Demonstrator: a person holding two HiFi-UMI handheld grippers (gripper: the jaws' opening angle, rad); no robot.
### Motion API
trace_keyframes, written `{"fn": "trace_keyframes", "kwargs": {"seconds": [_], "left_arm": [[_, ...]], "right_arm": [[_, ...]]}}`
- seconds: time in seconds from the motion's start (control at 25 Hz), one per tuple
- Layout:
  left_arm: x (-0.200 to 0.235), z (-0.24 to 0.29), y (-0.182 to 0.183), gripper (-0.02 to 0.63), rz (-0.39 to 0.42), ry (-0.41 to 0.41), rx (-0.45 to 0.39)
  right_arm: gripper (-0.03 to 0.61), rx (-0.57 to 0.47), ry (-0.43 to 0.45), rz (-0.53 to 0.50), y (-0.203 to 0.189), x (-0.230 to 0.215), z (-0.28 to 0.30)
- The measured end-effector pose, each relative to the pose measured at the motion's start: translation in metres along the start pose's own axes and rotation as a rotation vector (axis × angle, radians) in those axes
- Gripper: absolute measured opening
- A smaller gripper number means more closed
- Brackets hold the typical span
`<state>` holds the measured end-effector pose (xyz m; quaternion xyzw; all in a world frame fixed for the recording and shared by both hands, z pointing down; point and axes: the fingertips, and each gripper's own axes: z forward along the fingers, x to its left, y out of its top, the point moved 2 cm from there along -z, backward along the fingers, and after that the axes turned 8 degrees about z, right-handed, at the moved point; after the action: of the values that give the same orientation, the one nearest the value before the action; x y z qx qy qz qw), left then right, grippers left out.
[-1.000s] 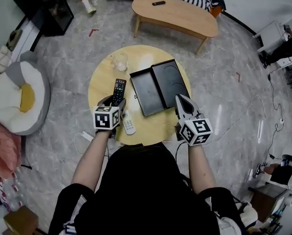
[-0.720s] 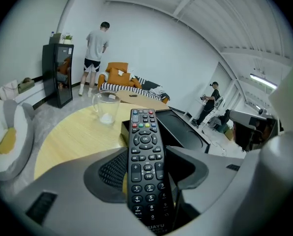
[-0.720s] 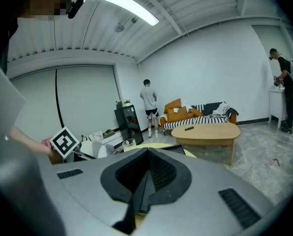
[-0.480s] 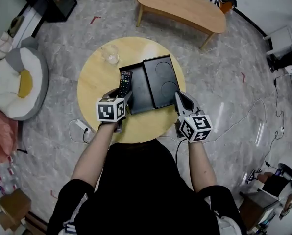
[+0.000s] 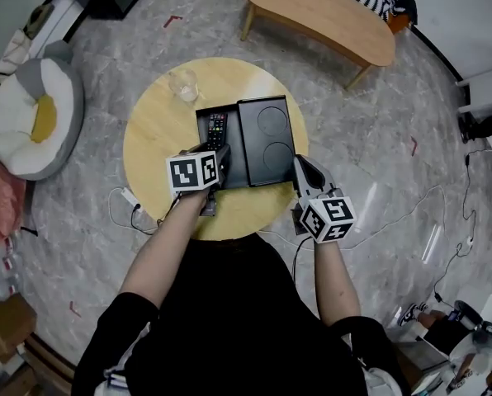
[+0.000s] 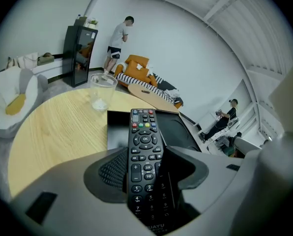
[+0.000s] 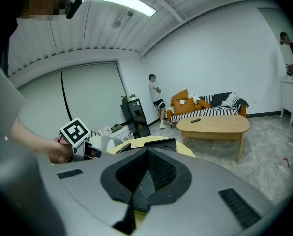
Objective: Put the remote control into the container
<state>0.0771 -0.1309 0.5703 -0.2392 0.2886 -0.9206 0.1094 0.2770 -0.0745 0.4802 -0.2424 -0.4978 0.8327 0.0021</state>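
Note:
A black remote control [image 5: 216,129] [image 6: 145,151] with coloured buttons is gripped near its lower end by my left gripper [image 5: 216,153] [image 6: 145,168], which is shut on it. It points away from me over the left half of the open black container [image 5: 229,165] [image 6: 116,128] on the round wooden table [image 5: 155,134]. The container's lid [image 5: 267,139], with two round dents, lies open to the right. My right gripper [image 5: 300,163] [image 7: 147,154] is shut on nothing, at the container's right front corner.
A clear glass [image 5: 182,83] [image 6: 101,90] stands at the table's far left. A white power strip [image 5: 120,196] and cables lie on the marble floor. Beyond are a long wooden coffee table [image 5: 320,15], a white cushion seat [image 5: 31,114] and a standing person [image 6: 118,38].
My left gripper has carried the black remote rightwards from the table's left side to above the container's left half. The right gripper has shifted only a little.

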Motion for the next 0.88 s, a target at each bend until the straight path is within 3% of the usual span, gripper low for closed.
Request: {"fn": "trace_keyframes", "kwargs": {"seconds": [0.16,0.56,0.88], "left_arm": [[0.004,0.009,-0.002,0.250,-0.005,0.053,0.012],[0.005,0.041,-0.016,0.250,-0.043,0.087,0.064],[0.007,0.058,-0.009,0.250,-0.002,0.172,0.105]], "right_arm": [[0.009,0.012,-0.002,-0.002,0.001,-0.007,0.001],[0.009,0.043,-0.031,0.004,-0.009,-0.022,-0.006],[0.009,0.040,-0.056,0.019,-0.011,-0.034,-0.016]]}}
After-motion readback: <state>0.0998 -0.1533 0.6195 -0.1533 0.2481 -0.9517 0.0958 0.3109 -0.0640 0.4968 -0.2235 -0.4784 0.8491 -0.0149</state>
